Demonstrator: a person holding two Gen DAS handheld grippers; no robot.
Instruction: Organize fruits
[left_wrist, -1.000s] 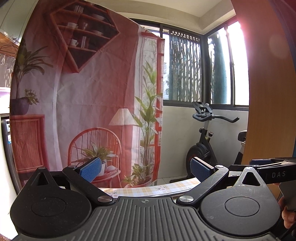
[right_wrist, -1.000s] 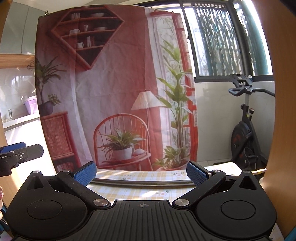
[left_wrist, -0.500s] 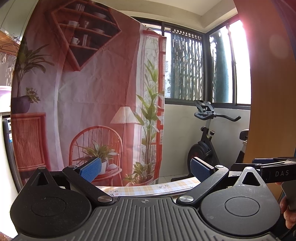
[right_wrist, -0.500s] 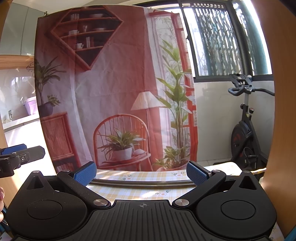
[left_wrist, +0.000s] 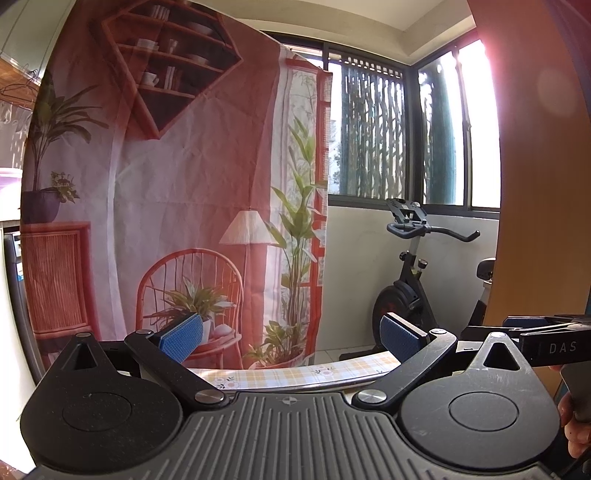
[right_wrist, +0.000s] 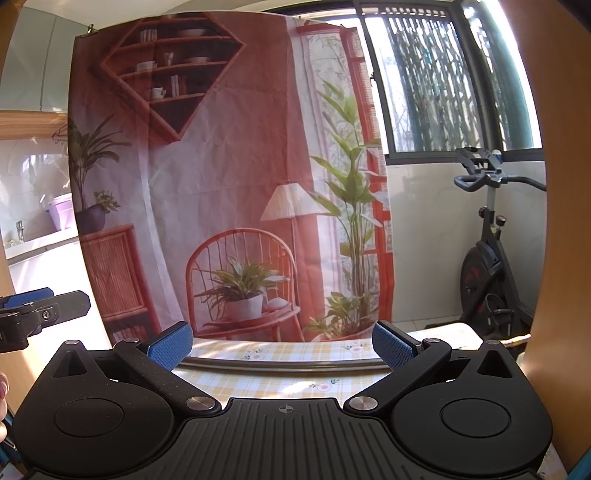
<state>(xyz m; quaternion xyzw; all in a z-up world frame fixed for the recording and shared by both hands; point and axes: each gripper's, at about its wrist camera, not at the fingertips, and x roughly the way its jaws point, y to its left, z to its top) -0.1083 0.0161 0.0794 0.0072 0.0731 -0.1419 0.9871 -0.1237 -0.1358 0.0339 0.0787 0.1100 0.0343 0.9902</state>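
Both the left hand-held gripper (left_wrist: 291, 339) and right hand-held gripper (right_wrist: 282, 345) gape wide, empty; possibly a tray rim (right_wrist: 280, 363) below

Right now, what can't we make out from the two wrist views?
- Fruits: none in either view; both cameras aim above the table, and each claw body hides its near surface.
- Table, left wrist view: only a thin strip shows between the open left claw fingers.
- Right claw: open, empty.
- Exercise bike: cut by a wooden panel.

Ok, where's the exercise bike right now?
The exercise bike stands at the right of both wrist views, under the window, just right of the hanging backdrop.
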